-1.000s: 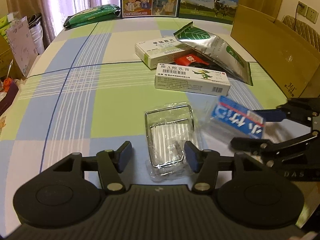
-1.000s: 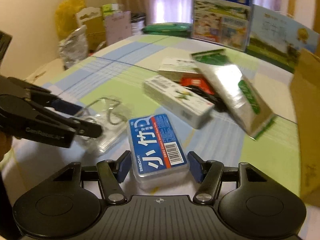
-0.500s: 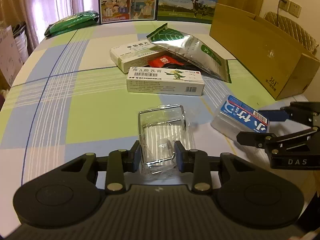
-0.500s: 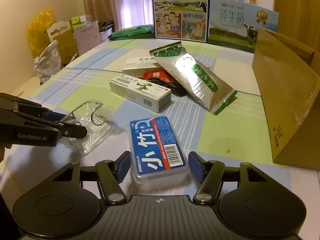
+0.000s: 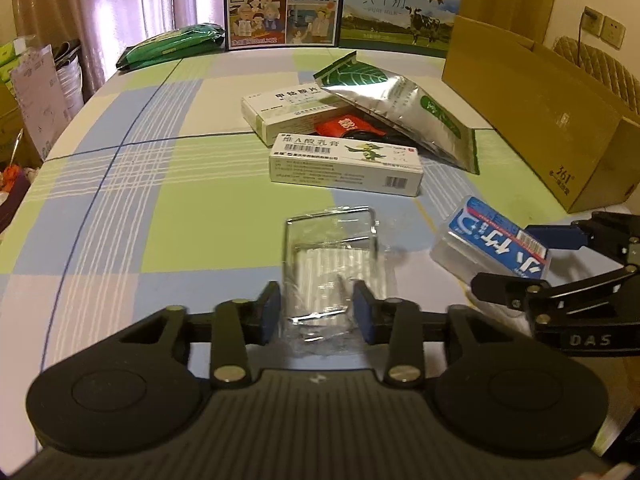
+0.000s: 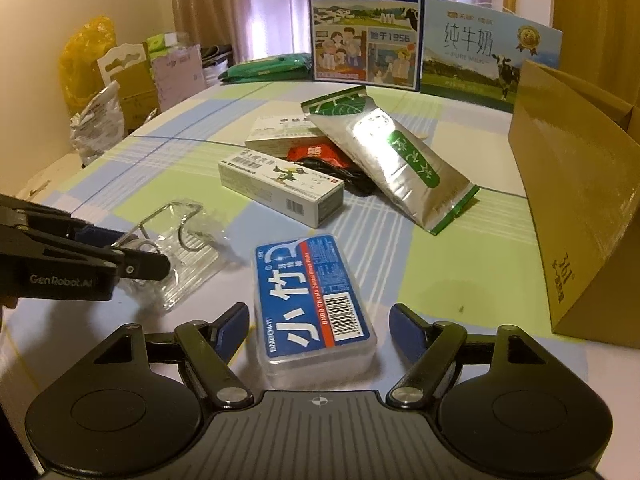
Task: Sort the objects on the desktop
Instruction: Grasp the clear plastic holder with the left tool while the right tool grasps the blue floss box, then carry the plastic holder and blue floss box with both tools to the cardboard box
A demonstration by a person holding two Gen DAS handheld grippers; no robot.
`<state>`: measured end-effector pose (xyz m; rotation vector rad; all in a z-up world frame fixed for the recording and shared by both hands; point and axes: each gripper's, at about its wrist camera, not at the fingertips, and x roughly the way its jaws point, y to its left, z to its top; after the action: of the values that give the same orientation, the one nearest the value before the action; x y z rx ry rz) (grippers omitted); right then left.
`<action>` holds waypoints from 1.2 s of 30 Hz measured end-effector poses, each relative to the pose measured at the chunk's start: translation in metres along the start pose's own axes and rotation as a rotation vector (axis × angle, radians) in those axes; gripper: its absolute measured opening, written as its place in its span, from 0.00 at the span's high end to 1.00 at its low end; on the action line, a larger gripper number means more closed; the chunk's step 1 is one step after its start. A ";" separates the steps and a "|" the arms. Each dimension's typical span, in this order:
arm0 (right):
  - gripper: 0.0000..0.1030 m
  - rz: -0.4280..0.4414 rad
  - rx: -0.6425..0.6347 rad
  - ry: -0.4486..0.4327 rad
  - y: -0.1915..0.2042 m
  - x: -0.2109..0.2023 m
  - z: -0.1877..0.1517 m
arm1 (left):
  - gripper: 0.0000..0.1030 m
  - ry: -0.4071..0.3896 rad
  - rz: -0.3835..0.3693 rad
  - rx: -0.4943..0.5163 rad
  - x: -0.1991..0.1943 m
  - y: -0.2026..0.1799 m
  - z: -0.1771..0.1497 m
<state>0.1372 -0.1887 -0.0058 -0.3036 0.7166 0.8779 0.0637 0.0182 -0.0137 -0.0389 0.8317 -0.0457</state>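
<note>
A clear plastic packet with a wire hook lies on the checked tablecloth, and my left gripper is shut on its near end. The right wrist view shows that packet at the left, held by the left gripper. A blue-labelled clear box of floss picks sits between the fingers of my right gripper. That gripper is open, with a gap on each side of the box. The left wrist view has the blue box and the right gripper at the right.
Further back lie a white medicine box, a second white box, a red item and a silver pouch. An open cardboard box stands at the right. Milk cartons and a green packet line the far edge.
My left gripper closed from open onto the clear packet. The right gripper has stayed open around the blue box.
</note>
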 end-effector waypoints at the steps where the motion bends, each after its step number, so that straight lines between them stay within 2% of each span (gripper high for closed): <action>1: 0.28 0.000 0.004 -0.003 -0.001 0.000 0.000 | 0.71 -0.002 0.010 0.007 0.000 -0.002 0.000; 3: 0.28 0.005 0.009 -0.008 -0.002 0.001 0.001 | 0.74 -0.010 0.020 0.024 -0.001 -0.005 0.000; 12: 0.28 0.029 -0.049 -0.014 0.004 0.007 0.004 | 0.75 -0.014 -0.009 0.015 -0.001 -0.004 0.003; 14: 0.31 0.033 -0.051 -0.013 0.004 0.009 0.004 | 0.75 -0.018 -0.013 0.015 -0.002 -0.005 0.003; 16: 0.46 0.042 -0.043 -0.003 0.003 0.011 0.004 | 0.75 -0.020 -0.014 0.011 -0.002 -0.004 0.004; 17: 0.47 0.044 -0.040 0.002 0.003 0.011 0.004 | 0.75 -0.020 -0.015 0.008 -0.002 -0.004 0.004; 27: 0.48 0.015 -0.004 -0.022 0.002 -0.003 0.007 | 0.75 -0.042 -0.018 0.031 -0.008 -0.008 0.007; 36: 0.48 -0.017 0.050 -0.052 -0.003 -0.034 0.006 | 0.75 -0.063 -0.031 0.040 -0.024 -0.024 0.007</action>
<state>0.1280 -0.2079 0.0212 -0.2409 0.6855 0.8481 0.0516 -0.0043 0.0099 -0.0159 0.7671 -0.0898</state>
